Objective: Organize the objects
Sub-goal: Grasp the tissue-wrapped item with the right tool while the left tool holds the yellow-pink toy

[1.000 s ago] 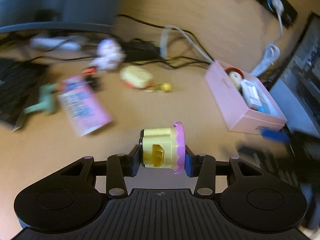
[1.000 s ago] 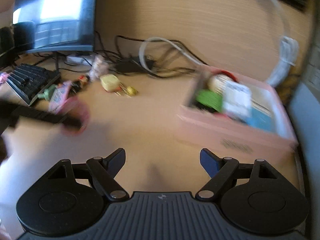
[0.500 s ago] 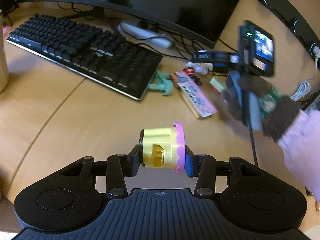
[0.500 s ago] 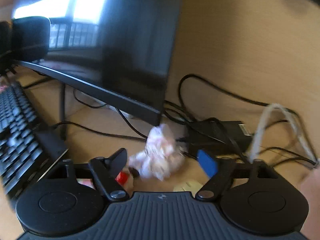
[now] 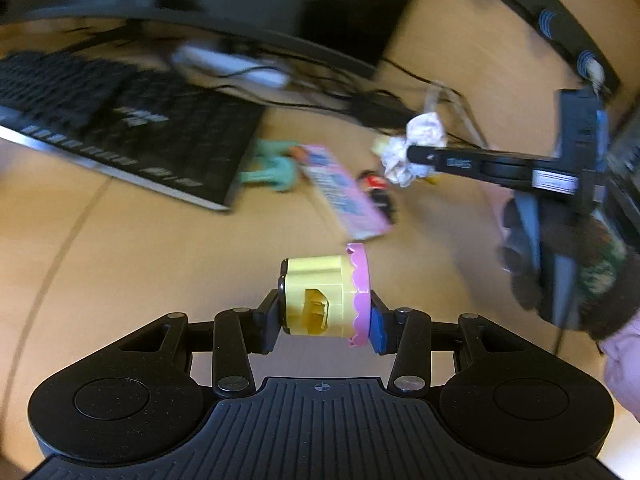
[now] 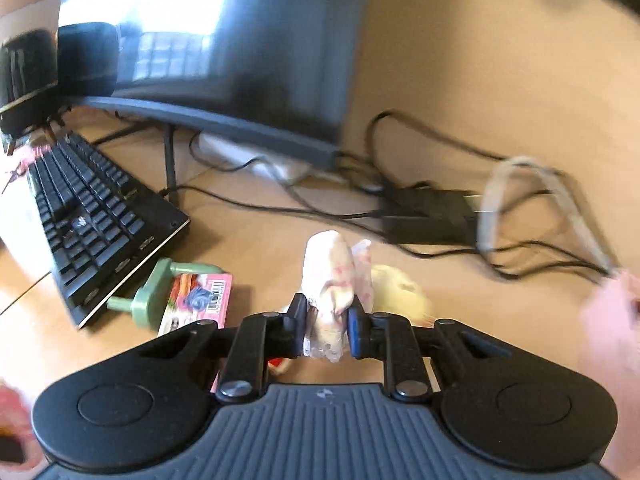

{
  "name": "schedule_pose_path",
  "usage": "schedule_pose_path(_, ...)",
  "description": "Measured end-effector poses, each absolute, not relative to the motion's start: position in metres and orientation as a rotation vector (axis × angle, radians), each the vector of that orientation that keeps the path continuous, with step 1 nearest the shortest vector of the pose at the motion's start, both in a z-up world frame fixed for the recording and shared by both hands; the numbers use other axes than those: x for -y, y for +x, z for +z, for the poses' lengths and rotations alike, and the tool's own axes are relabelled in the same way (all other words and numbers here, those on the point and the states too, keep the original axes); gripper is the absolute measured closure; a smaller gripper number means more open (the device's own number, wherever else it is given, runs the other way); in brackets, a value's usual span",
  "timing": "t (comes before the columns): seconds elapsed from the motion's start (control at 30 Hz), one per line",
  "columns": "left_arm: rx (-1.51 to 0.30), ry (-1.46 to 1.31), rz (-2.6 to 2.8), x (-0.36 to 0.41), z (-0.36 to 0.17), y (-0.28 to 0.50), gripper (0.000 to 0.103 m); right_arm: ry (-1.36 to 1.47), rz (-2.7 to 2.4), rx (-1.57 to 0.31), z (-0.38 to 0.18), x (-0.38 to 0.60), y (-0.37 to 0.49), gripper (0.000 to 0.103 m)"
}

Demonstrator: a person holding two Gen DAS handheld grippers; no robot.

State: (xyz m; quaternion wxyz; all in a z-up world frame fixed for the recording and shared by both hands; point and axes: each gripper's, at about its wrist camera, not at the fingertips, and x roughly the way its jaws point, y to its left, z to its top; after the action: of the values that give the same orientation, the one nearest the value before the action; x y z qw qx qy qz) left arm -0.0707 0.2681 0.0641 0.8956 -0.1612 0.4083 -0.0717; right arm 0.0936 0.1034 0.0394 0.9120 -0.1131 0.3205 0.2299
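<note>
My left gripper point(image 5: 324, 312) is shut on a yellow toy block with a pink scalloped rim point(image 5: 324, 294), held above the wooden desk point(image 5: 160, 260). My right gripper point(image 6: 326, 330) is shut on a crumpled white and pink paper ball point(image 6: 330, 276). In the left wrist view the same paper ball point(image 5: 412, 148) sits at the tip of the right gripper point(image 5: 412, 154), lifted over the desk. A pink card point(image 5: 346, 196), a green toy point(image 5: 272, 164) and a small red and black figure point(image 5: 378, 190) lie on the desk.
A black keyboard point(image 6: 92, 220) lies at the left, a monitor point(image 6: 224, 52) stands behind it. Black cables and a power brick point(image 6: 432, 216) cross the back of the desk. A pale yellow object point(image 6: 400, 288) lies blurred behind the paper ball. A gloved hand point(image 5: 568, 264) holds the right gripper.
My right gripper went from open near the pink box to the toy pile and shut on the paper ball. My left gripper swung left with the block still held.
</note>
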Motion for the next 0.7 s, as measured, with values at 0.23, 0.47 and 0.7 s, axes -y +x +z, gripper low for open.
schedule_pose_path(0.23, -0.874, -0.209, -0.341, -0.197, 0.069, -0.062, 0.056, -0.184, 0.353, -0.667, 0.072, -0.018, 0.015, 0.083)
schedule_pose_path(0.47, -0.866, -0.165, -0.497, -0.125, 0.076, -0.040, 0.056, -0.192, 0.203, -0.704, 0.086, 0.060, -0.061, 0.083)
schedule_pose_path(0.7, -0.743, -0.098, -0.570, -0.041, 0.115, 0.016, 0.056, -0.119, 0.096, -0.670, 0.109, 0.132, -0.100, 0.083)
